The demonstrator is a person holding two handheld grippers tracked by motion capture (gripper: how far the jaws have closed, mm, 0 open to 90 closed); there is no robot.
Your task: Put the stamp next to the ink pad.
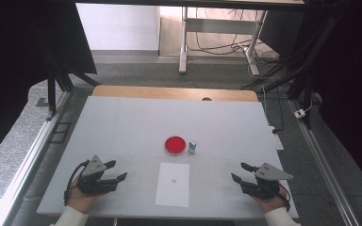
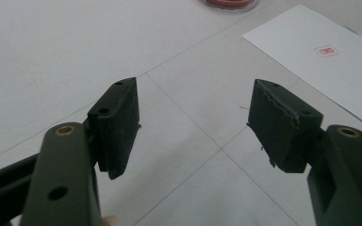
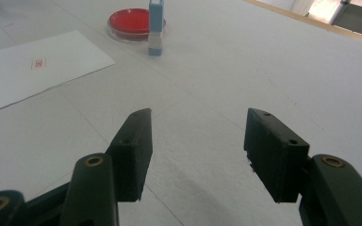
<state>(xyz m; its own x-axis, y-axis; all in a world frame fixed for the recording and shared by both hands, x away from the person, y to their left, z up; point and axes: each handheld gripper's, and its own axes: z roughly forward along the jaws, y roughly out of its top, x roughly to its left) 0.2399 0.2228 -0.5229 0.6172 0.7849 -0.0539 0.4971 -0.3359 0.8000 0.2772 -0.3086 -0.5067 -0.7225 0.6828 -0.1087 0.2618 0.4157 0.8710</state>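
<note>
Resting on the tabletop [image 1: 122, 122], both tools released.
Left tool [image 1: 118, 170] at 8 o'clock of the paper [image 1: 173, 184], right tool [image 1: 239, 171] at 4; stamp [image 1: 192, 147] and red dish [image 1: 175, 145] at 12.

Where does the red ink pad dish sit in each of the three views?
High view: red ink pad dish at table centre, just beyond the white paper.
Left gripper view: its near rim at the top edge.
Right gripper view: upper left, behind the blue stamp.
Shared landmark: the white paper's red mark.
</note>
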